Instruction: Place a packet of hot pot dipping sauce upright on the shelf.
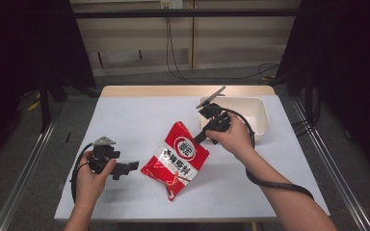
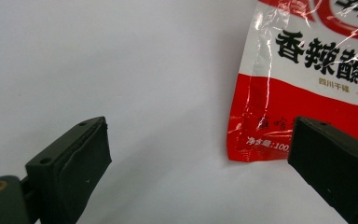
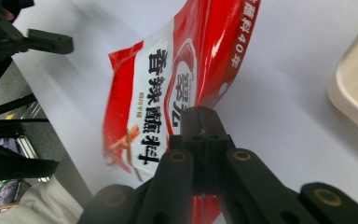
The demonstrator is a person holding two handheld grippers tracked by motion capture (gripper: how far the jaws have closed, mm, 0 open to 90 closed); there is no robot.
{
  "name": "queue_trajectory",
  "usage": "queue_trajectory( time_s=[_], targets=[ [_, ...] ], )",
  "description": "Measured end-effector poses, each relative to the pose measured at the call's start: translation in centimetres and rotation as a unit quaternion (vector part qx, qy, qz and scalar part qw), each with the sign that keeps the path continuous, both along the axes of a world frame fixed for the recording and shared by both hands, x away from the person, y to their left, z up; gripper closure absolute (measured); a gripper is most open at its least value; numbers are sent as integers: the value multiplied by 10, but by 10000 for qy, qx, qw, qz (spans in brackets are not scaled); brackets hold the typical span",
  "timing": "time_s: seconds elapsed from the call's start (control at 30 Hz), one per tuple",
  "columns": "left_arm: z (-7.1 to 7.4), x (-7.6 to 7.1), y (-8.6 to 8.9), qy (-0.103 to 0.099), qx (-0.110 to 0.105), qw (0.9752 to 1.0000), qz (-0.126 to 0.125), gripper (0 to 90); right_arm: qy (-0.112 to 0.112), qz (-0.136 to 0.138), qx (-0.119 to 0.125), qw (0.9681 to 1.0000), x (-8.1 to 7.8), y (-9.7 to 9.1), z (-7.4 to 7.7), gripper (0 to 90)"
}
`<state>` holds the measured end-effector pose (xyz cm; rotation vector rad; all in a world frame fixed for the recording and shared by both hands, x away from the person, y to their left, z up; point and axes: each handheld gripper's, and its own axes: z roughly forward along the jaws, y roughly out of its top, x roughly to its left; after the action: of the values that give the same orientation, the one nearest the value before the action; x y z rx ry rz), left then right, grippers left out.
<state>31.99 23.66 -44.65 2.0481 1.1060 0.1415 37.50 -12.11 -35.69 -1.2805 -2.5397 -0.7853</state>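
From the high view, a red and white snack bag point(image 1: 175, 160) with a round logo and black lettering sits near the middle of the white surface point(image 1: 125, 120). Its top corner is lifted, pinched by the right claw point(image 1: 200, 136), while its lower end rests on the surface. The left claw point(image 1: 127, 168) lies just left of the bag, apart from it, jaws spread. A cream tub point(image 1: 255, 113) stands at the far right of the surface, behind the right hand. The room around is dark, with a grey floor, cables and a pale wall panel beyond.

The left gripper view shows the left claw point(image 2: 200, 154) wide open over the bare surface, the bag's crinkled lower corner point(image 2: 279, 116) lying by one jaw, and small print the high view cannot resolve.

The right gripper view shows the right claw point(image 3: 204, 135) pressed together on the bag's edge point(image 3: 168, 93), the glossy bag hanging tilted, the tub's rim point(image 3: 354, 88) at right, and the other claw point(image 3: 42, 42) farther off.
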Motion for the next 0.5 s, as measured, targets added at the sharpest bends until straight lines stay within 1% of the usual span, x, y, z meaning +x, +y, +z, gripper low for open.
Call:
queue_trajectory(
  time_s=[0.1,0.13,0.17,0.23,0.33,0.43,0.47,0.5],
  targets=[
    [0,0,0,-29,-8,10000,33,52,-5,57,-52,10000,0,1,10,900],
    [1,0,1,-54,41,10000,13,52,-10,68,-70,10000,0,1,14,900],
    [1,0,1,-58,37,10000,12,52,-4,95,-106,9999,0,1,17,900],
    [1,-1,1,-40,12,10000,23,52,-63,67,-83,9999,-1,1,24,900],
    [1,0,1,-70,38,10000,8,52,-81,165,-141,9997,-2,2,33,900],
    [1,-1,0,-38,4,10000,-9,53,-67,216,-129,9997,-3,2,43,900],
    [1,-1,0,-56,33,10000,0,52,-80,221,-152,9996,-4,3,47,900],
    [1,-1,-2,-40,-17,10000,35,53,-100,253,-202,9994,-4,3,50,900]
  ],
)
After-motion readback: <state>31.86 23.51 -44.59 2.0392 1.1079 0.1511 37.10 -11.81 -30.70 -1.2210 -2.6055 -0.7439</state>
